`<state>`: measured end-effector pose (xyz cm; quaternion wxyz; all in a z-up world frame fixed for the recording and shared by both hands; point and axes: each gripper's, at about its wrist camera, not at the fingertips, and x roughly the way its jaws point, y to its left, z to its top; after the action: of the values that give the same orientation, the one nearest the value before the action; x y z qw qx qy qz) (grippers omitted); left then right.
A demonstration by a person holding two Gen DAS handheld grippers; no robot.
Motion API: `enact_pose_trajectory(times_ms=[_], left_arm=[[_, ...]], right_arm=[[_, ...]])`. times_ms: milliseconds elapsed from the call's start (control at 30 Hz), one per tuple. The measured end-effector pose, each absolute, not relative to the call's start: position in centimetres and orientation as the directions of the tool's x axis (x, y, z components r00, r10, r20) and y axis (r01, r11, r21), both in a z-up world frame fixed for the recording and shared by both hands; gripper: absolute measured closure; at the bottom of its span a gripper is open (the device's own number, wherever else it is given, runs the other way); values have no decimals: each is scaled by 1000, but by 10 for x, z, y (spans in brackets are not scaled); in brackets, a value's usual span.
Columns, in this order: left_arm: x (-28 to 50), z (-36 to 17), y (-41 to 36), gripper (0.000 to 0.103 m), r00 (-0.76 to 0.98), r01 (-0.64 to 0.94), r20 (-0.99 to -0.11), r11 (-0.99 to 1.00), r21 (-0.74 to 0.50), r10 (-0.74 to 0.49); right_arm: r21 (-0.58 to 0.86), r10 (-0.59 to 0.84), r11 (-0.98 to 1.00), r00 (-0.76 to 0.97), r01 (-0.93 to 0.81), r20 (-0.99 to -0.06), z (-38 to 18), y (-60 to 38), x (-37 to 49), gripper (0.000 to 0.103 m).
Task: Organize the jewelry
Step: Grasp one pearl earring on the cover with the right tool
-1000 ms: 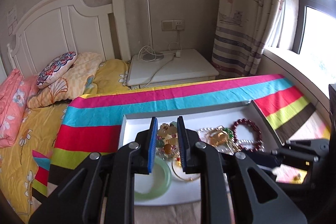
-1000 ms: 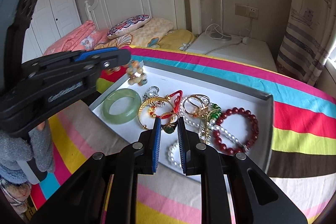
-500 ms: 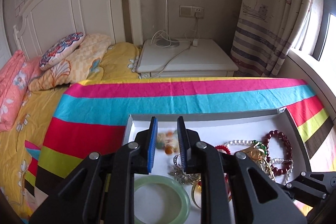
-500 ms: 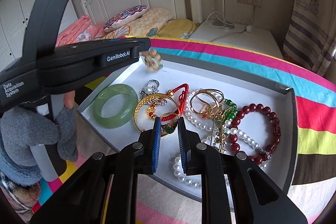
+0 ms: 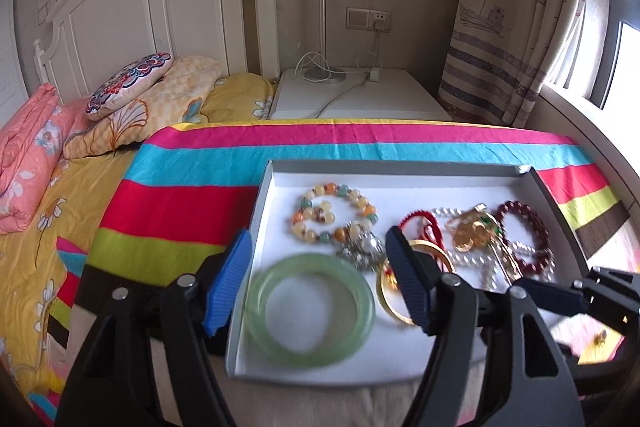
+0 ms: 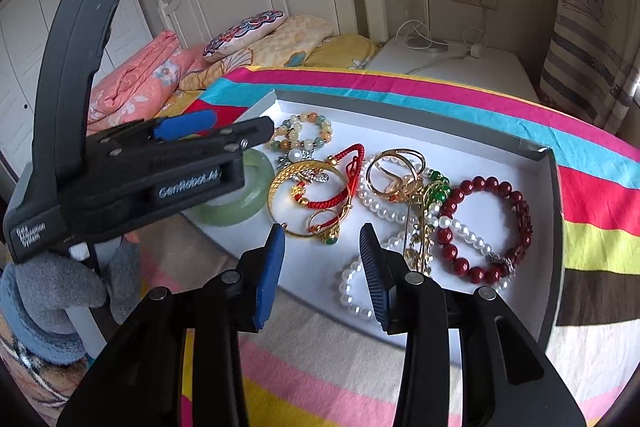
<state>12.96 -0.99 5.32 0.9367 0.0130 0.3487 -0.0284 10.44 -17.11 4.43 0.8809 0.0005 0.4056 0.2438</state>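
Item 1, L gripper (image 5: 318, 281): jaws wide, nothing held; jade bangle (image 5: 310, 311) seen betw. and just below them, multicolour bead bracelet (image 5: 334, 213) ahead, all in tray (image 5: 400, 169) on bed.

Item 2, R gripper (image 6: 322, 265): jaws wide, empty; gold ring (image 6: 326, 227) just ahead.

Step judged: a piece being selected. Next: descent and closing req'd.

The tray (image 5: 262, 211) sat on the striped blanket (image 5: 192, 203) over the bed. In it, the beaded bracelet (image 5: 334, 213) lay behind the bangle (image 5: 310, 311), with the pearl strand (image 6: 362, 283) and round-bead bracelet (image 6: 486, 223) to the right. Behind the blanket stood the nightstand (image 5: 360, 99), pillows (image 5: 128, 91) to its left.
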Motion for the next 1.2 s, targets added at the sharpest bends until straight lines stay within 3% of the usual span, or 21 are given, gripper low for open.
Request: enact_pose_trajectory(times_ms=[200, 400, 600, 667, 1067, 1200], left_arm=[[70, 58, -25, 13, 768, 102, -632, 994, -43, -106], [16, 51, -57, 8, 719, 173, -660, 976, -132, -216], [-15, 23, -83, 7, 662, 240, -692, 956, -167, -287], [-19, 22, -88, 7, 670, 241, -693, 961, -136, -266], [-9, 14, -81, 6, 615, 242, -720, 946, -215, -321], [-9, 14, -80, 6, 614, 242, -720, 946, -217, -322]], right_arm=[[213, 458, 876, 605, -434, -652, 70, -214, 57, 64], [162, 341, 936, 683, -313, -646, 68, -286, 20, 64], [117, 235, 970, 689, -214, -685, 46, -331, -6, 64], [97, 222, 971, 672, -218, -706, 39, -333, -7, 65], [9, 189, 959, 615, -283, -766, 20, -311, -4, 66], [10, 182, 961, 600, -278, -779, 17, -309, 3, 72]])
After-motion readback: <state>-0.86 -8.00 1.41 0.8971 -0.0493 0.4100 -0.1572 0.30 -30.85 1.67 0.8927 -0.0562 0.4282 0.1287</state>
